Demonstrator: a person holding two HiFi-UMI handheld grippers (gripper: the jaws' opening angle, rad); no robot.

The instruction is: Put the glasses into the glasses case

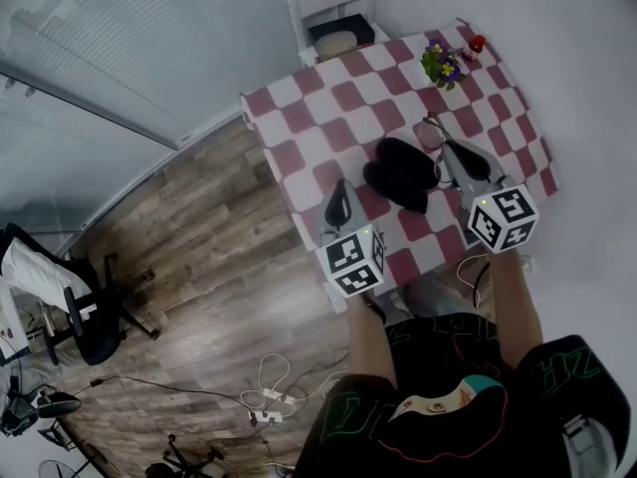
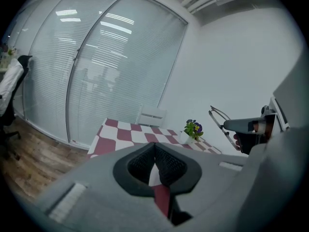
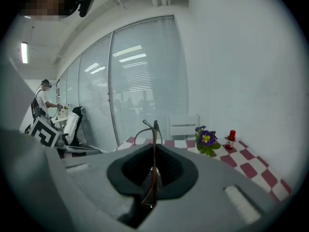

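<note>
The black glasses case (image 1: 401, 174) lies open on the red-and-white checked table (image 1: 328, 118), between my two grippers. My right gripper (image 1: 445, 149) hovers just right of the case, shut on the thin-framed glasses (image 1: 432, 131). In the right gripper view the glasses (image 3: 153, 144) stand edge-on between the jaws, with one temple arching up to the left. My left gripper (image 1: 338, 189) hangs over the table's near left part, left of the case, shut with nothing in it (image 2: 155, 151). From the left gripper view, the glasses (image 2: 219, 117) appear at the right, held in the air.
A potted purple flower (image 1: 442, 65) and a small red bottle (image 1: 476, 44) stand at the table's far right corner. A white chair (image 1: 333, 8) sits behind the table. Wood floor with an office chair (image 1: 90, 317) and cables (image 1: 269, 391) lies to the left.
</note>
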